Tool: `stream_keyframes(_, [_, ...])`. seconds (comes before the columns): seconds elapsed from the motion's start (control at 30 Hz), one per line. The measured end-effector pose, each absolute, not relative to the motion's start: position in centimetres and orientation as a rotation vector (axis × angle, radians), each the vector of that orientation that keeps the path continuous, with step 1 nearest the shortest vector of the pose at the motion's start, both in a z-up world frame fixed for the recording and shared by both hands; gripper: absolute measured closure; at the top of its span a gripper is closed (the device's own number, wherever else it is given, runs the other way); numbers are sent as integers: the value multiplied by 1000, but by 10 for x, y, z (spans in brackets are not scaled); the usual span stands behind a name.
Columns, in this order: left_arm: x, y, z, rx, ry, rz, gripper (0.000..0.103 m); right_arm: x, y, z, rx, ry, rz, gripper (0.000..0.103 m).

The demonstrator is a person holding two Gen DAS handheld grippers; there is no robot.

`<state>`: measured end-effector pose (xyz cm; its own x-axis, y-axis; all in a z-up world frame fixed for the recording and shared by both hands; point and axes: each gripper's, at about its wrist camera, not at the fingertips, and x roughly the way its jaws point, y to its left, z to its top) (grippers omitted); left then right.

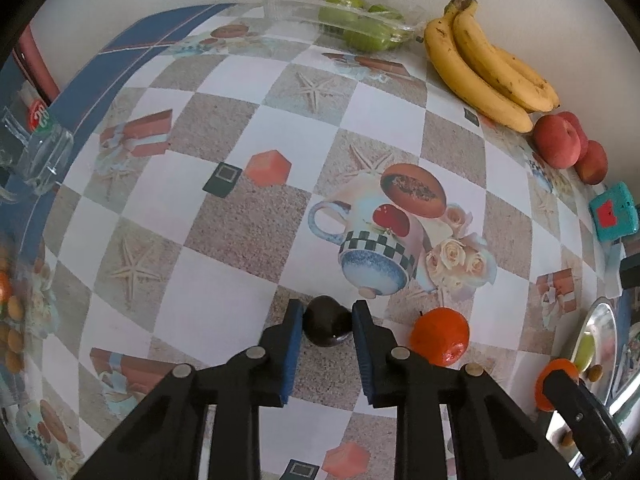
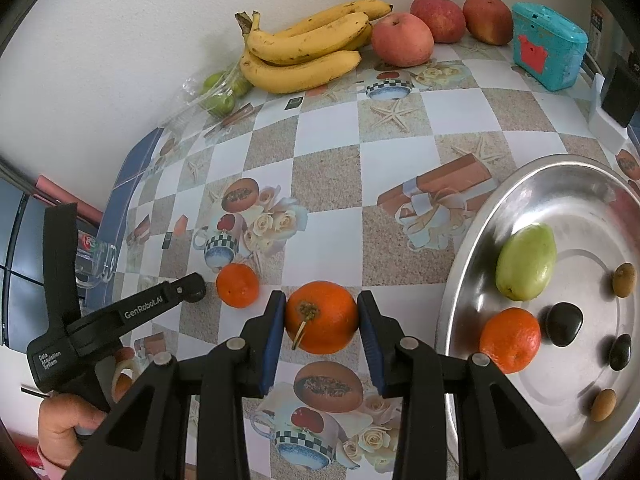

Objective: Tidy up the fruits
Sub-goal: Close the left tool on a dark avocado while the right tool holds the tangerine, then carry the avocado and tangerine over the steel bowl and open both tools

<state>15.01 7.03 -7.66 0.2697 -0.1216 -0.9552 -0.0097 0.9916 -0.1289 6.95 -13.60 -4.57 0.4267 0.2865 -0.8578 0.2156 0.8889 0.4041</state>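
Note:
My left gripper (image 1: 327, 316) is shut on a dark plum (image 1: 326, 326) just above the patterned tablecloth; it also shows in the right wrist view (image 2: 196, 290). A small orange (image 1: 440, 336) lies just right of it, also seen in the right wrist view (image 2: 237, 290). My right gripper (image 2: 322, 314) is shut on a larger orange (image 2: 321, 317) with a stem. The steel plate (image 2: 560, 184) to the right holds a green fruit (image 2: 526, 262), an orange (image 2: 510, 340), two dark plums (image 2: 564, 324) and small brown fruits (image 2: 624, 279).
Bananas (image 2: 304, 46), red apples (image 2: 402, 38) and a clear pack of green fruit (image 2: 218, 94) line the back wall. A teal box (image 2: 550, 46) stands at the back right, a glass (image 1: 40, 152) at the table's left edge.

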Motion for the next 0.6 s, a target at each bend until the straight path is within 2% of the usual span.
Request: stream_keyframes(0.6, [146, 69, -34, -139, 1191, -87, 77, 58, -171, -34, 548, 1098, -44, 65])
